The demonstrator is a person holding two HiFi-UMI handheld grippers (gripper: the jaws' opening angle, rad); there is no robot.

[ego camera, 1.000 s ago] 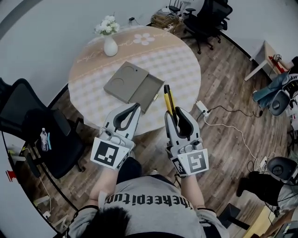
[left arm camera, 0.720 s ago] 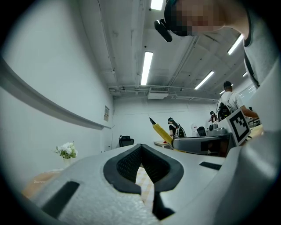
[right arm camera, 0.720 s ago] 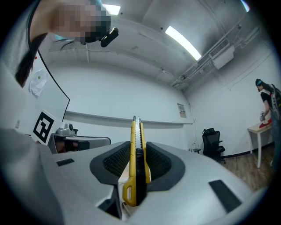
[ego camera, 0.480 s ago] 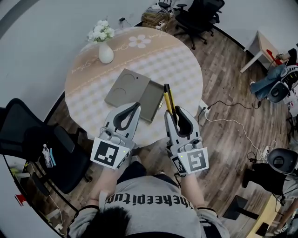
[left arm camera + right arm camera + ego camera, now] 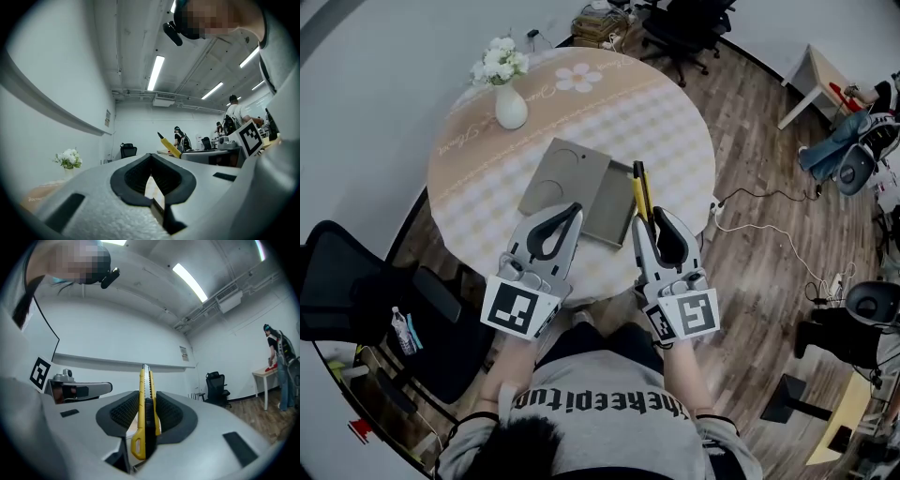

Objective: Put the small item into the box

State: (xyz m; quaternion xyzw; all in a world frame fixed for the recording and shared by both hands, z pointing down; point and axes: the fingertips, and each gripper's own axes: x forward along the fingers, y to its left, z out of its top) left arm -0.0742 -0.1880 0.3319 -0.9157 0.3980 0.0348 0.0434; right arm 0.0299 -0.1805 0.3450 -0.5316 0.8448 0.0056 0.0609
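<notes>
An open grey box (image 5: 565, 175) lies on the round table (image 5: 675, 122), with its tray part (image 5: 611, 214) toward me. My right gripper (image 5: 645, 221) (image 5: 146, 401) is shut on a yellow and black utility knife (image 5: 639, 190) (image 5: 144, 380). The knife sticks out forward, and its tip is over the tray's right edge. My left gripper (image 5: 573, 212) (image 5: 151, 155) is shut with nothing in it, and its tip is above the near side of the box. The knife (image 5: 168, 146) also shows in the left gripper view.
A white vase of flowers (image 5: 508, 105) (image 5: 69, 158) stands at the far left of the table. A black chair (image 5: 356, 291) is at my left. Cables (image 5: 769, 253) run over the wooden floor at the right, and office chairs (image 5: 684, 28) stand beyond the table.
The table and box have come nearer and lower in the head view. Both grippers now reach over the box's near side; the right stays shut on the knife.
</notes>
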